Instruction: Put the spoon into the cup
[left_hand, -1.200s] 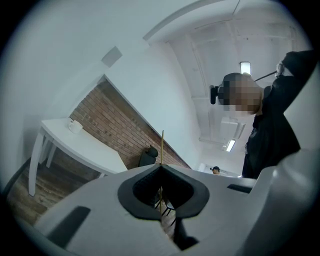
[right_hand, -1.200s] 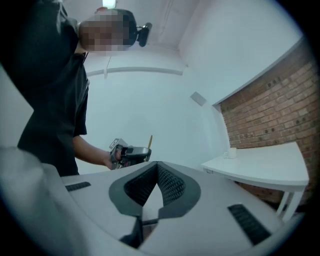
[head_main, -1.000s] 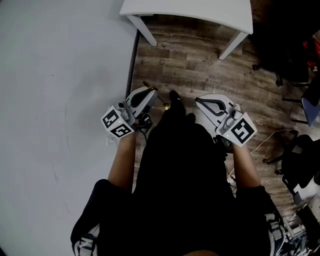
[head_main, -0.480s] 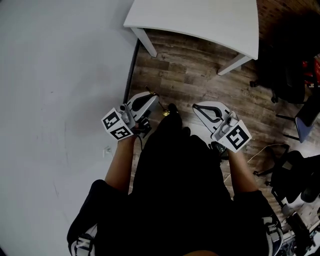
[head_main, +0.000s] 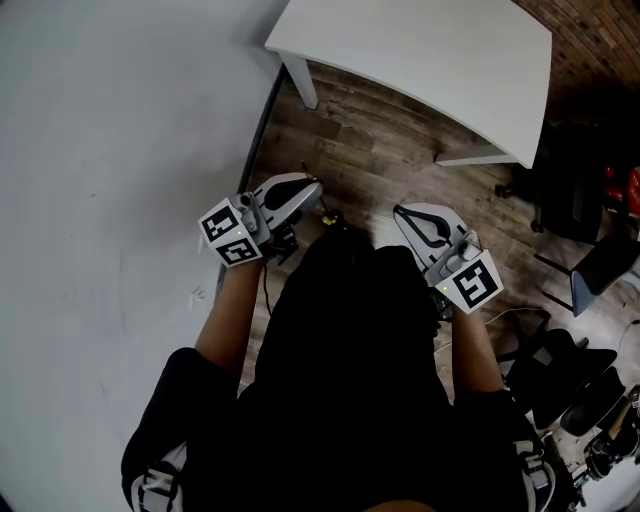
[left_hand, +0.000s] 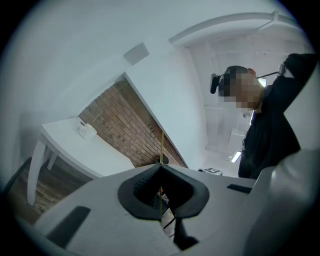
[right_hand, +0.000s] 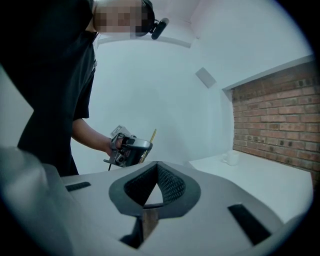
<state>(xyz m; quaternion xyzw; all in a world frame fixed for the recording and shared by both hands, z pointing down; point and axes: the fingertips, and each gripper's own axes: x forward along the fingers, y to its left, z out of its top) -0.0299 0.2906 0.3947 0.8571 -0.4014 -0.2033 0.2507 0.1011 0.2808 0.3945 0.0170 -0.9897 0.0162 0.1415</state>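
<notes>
my left gripper (left_hand: 161, 169) is clamped on the thin gold spoon (left_hand: 161, 142); my right gripper (right_hand: 157, 170) is pinched closed on nothing. the cup (left_hand: 87, 131) sits near the table's (head_main: 430, 60) wall-side edge, well apart. i judge this the carry step: next i need to reach the table and line the spoon up over the cup.

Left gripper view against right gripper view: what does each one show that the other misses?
Only the left gripper view: the spoon edge-on, a thin gold line pinched in the shut left gripper, plus a table leg and the wooden floor.
Only the right gripper view: the right gripper, shut with nothing between its jaws, and the left gripper seen from outside in the person's hand, the spoon sticking up from it.
Both: the white cup on the white table, the brick wall and the person.
</notes>
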